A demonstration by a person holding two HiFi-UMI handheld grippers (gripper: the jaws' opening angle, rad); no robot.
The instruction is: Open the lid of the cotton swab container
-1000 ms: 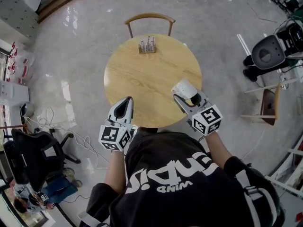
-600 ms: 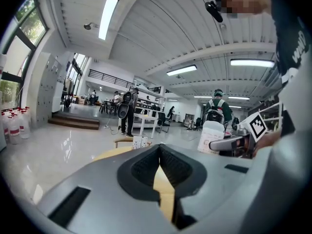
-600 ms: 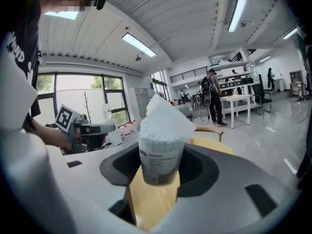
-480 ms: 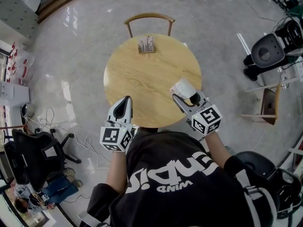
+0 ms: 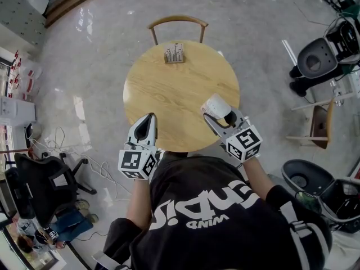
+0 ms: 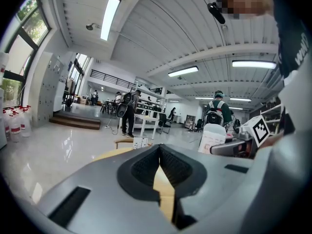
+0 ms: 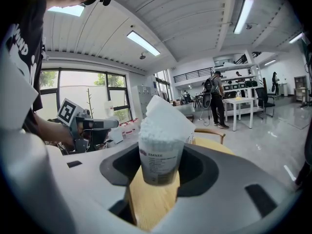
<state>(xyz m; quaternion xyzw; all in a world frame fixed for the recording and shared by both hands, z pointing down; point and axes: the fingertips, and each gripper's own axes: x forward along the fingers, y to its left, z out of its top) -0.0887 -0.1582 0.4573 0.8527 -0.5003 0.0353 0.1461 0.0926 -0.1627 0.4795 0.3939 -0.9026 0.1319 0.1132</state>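
The cotton swab container (image 7: pixel 159 156) is a clear tub packed with white swabs. My right gripper (image 7: pixel 158 173) is shut on its lower body and holds it upright above the table. Its white lid (image 7: pixel 168 114) stands tilted up over the exposed swab tips. From the head camera the container (image 5: pixel 216 105) hangs over the right part of the round wooden table (image 5: pixel 169 91), in my right gripper (image 5: pixel 220 116). My left gripper (image 5: pixel 147 122) is shut and empty at the table's near-left edge, apart from the container. In the left gripper view its jaws (image 6: pixel 160 165) meet, with the container (image 6: pixel 212 138) off to the right.
A small holder with upright cards (image 5: pixel 174 53) stands at the table's far edge, with a wooden chair (image 5: pixel 178 22) behind it. Black office chairs (image 5: pixel 318 61) stand on the glossy floor at the right, another (image 5: pixel 42 187) at the lower left. People (image 6: pixel 127 112) move in the background.
My right gripper has drifted slightly left and away with the container. The left gripper has stayed put. Rolling chairs at the right have shifted, and one has come in at the lower right.
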